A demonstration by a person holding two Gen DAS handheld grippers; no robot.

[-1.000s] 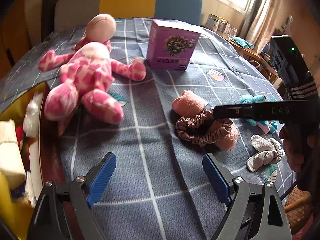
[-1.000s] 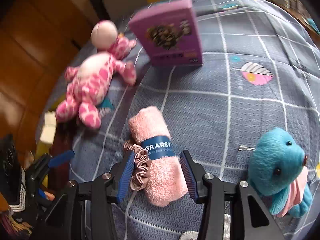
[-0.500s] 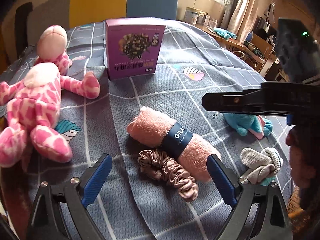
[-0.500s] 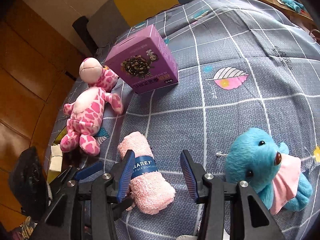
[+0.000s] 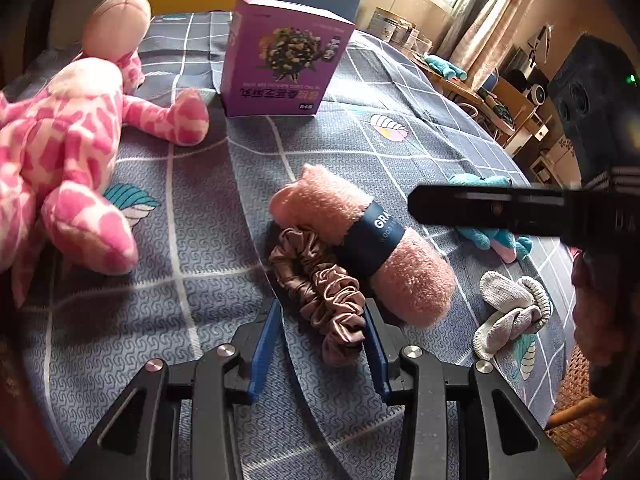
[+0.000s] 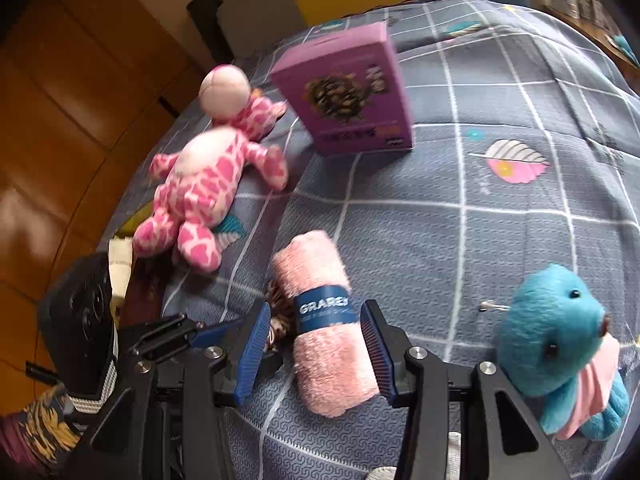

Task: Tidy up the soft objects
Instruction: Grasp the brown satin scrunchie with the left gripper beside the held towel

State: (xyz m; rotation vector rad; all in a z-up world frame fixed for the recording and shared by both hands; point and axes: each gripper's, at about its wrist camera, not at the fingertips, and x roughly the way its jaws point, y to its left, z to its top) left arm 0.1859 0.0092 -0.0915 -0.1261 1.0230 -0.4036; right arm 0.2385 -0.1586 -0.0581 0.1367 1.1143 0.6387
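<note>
A brown satin scrunchie [image 5: 320, 292] lies on the grey checked tablecloth [image 5: 200, 320], pressed against a rolled pink towel [image 5: 360, 236] with a dark blue band. My left gripper [image 5: 320, 344] straddles the scrunchie's near end and its jaws are closing. The right pad touches the fabric; the left pad still stands off it. My right gripper [image 6: 314, 352] is open around the pink towel [image 6: 324, 336], its left pad clear of it. One of its fingers [image 5: 480, 210] shows as a black bar above the towel. The left gripper [image 6: 200, 334] sits just left of the towel.
A pink spotted plush [image 5: 60, 160] lies to the left and a purple carton [image 5: 280, 64] stands behind. A blue plush [image 6: 560, 344] lies right of the towel, with grey knitted socks [image 5: 508, 308] nearby. A hand [image 5: 600, 320] is at the right edge.
My left gripper moved forward and down over the scrunchie, and its jaws narrowed from wide open. The right gripper came back down over the towel with its gap unchanged.
</note>
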